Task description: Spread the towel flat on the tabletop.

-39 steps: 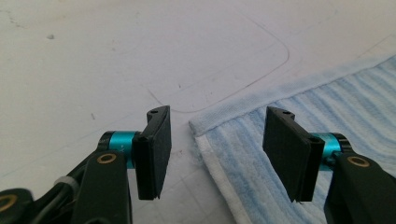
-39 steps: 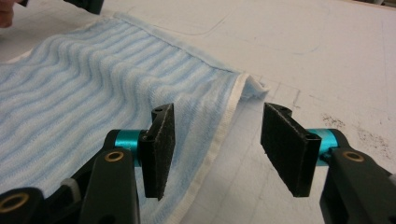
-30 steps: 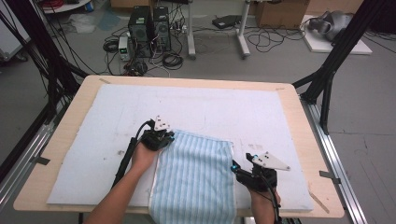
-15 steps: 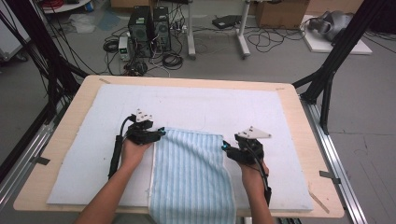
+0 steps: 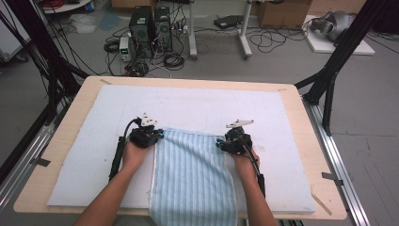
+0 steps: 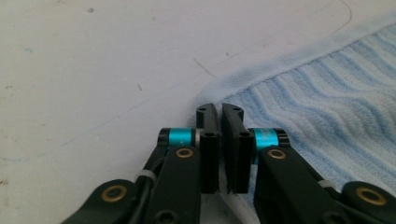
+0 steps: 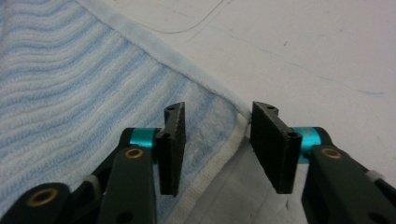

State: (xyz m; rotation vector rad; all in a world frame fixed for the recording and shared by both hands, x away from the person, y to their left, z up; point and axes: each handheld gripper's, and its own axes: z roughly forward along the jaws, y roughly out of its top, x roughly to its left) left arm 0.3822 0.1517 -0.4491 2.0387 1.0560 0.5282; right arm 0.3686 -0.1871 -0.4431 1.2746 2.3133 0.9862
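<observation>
— Where's the towel (image 5: 193,176)?
— On the white mat (image 5: 84,155), at about 6 o'clock on the table (image 5: 61,127). Blue, with stripes. Far edge lying flat near the middle of the mat. Near end hanging over the table's front edge.

— And the left gripper (image 5: 158,136)?
— At the towel's far left corner, about 10 o'clock from the towel's middle. Held in the left hand (image 5: 134,155).

— Open or closed?
— Closed tight. In the left gripper view, left gripper (image 6: 220,108) with both jaws pressed together and just a thin line between them. Towel (image 6: 327,107) corner tucked right in there, pinched.

— What about the right gripper (image 5: 219,142)?
— At the towel's far right corner, about 2 o'clock from the towel's middle. Held in the right hand (image 5: 244,162).

— Holding anything?
— No. In the right gripper view, right gripper (image 7: 217,112) wide open, with a big gap between the jaws. Towel (image 7: 70,84) corner lying flat in that gap, with one jaw over the cloth and the other over the bare mat (image 7: 327,56). Not squeezed.

— Anything else around?
— Black cables trailing back along both arms. Past the table at 12 o'clock, computer boxes (image 5: 150,23) and wires on the floor (image 5: 282,61).
</observation>
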